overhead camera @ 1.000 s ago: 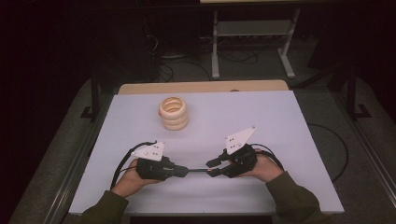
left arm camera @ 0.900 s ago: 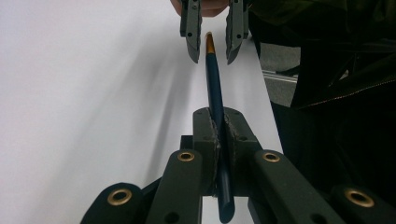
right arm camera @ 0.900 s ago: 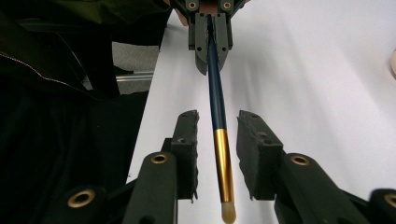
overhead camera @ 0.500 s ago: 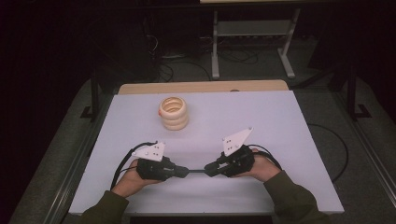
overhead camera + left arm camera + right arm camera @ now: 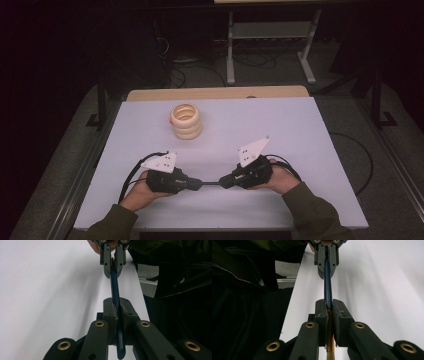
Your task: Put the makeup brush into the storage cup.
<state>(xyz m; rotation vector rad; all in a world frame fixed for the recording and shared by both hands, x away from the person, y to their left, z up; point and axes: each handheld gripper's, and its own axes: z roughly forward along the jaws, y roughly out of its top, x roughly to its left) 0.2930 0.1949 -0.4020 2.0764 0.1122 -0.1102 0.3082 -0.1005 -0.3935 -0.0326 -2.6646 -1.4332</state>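
A thin dark blue rod (image 5: 211, 183) spans the gap between my two grippers just above the white table (image 5: 300, 130), near its front edge. My left gripper (image 5: 200, 184) is shut on one end; the left gripper view shows the rod (image 5: 115, 287) clamped between my pads (image 5: 117, 303). My right gripper (image 5: 223, 182) faces it and has just been closing, and now pinches the other end. In the right gripper view the rod (image 5: 327, 285) runs between my jaws (image 5: 329, 304), with a tan wooden tail (image 5: 330, 347) behind them.
A stack of cream rings (image 5: 186, 121) stands at the table's back left. A wooden board (image 5: 215, 93) lies along the far edge. Cables trail from both grippers. A metal stand (image 5: 270, 45) and a dark floor lie beyond the table.
The right gripper's jaws have drawn in around the rod's end. Both hands and the rod stay where they were.
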